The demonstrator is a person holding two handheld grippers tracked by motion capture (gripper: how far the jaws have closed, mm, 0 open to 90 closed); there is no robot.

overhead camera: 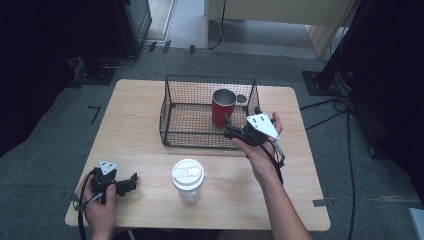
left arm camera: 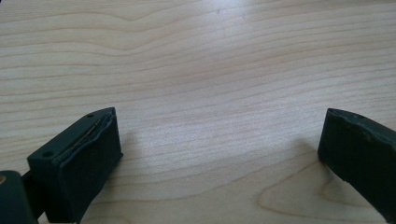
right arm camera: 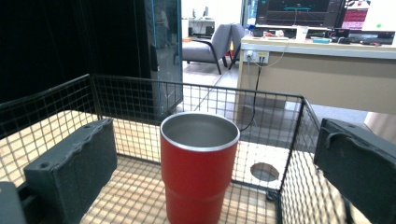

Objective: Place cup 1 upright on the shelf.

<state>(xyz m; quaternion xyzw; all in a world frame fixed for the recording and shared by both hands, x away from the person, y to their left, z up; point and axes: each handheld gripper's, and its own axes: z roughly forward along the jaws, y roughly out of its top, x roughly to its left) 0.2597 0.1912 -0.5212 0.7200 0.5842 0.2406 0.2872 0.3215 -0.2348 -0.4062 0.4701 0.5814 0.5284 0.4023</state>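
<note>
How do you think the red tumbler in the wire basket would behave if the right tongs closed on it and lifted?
The red tumbler looks like rigid steel, so it should not flex. Its smooth, tapered wall may slip in the open right tongs. It appears empty, so probably fairly light, yet tall and narrow-based enough to tip against the wire basket if nudged.

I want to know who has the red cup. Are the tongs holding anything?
No. The right tongs are open around the red cup in the basket, not touching it. The left tongs are open over the table.
</note>
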